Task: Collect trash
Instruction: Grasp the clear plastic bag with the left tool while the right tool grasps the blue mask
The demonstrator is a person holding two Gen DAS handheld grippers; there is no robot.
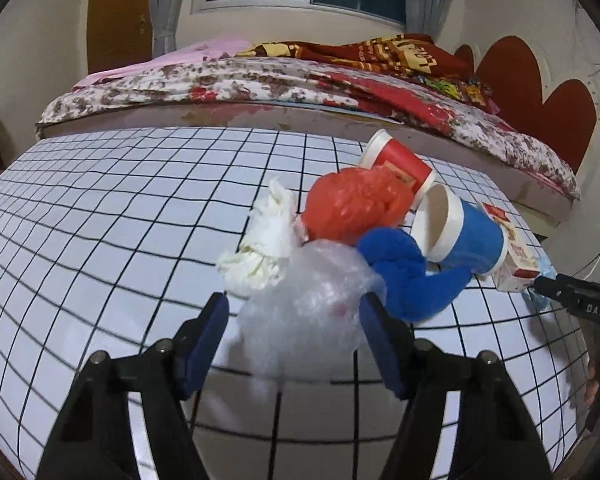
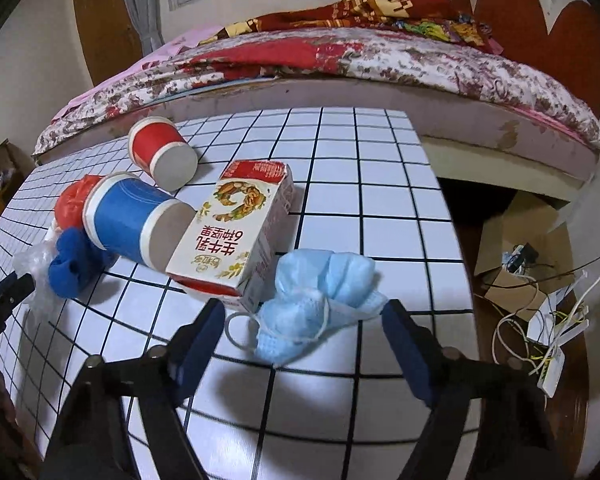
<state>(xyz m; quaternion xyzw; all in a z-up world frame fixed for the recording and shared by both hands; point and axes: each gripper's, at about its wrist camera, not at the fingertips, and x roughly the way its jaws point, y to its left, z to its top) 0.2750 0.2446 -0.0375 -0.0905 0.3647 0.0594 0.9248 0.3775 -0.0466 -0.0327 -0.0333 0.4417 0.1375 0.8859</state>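
A trash pile lies on the white gridded table (image 1: 100,220). In the left wrist view my left gripper (image 1: 294,316) is open with a clear crumpled plastic wad (image 1: 308,304) between its jaws, apart from both pads. Behind it lie white tissue (image 1: 260,240), an orange plastic bag (image 1: 352,208), a blue cloth (image 1: 404,272), a red paper cup (image 1: 396,160) and a blue paper cup (image 1: 460,232), both on their sides. In the right wrist view my right gripper (image 2: 304,320) is open around a crumpled light blue face mask (image 2: 316,296). A milk carton (image 2: 236,232) lies just behind it.
A bed (image 1: 300,80) with a floral cover runs along the table's far edge. In the right wrist view the table's right edge (image 2: 452,240) drops to a floor with a cardboard box (image 2: 520,248) and loose cables (image 2: 540,340). The right gripper's tip shows in the left wrist view (image 1: 572,300).
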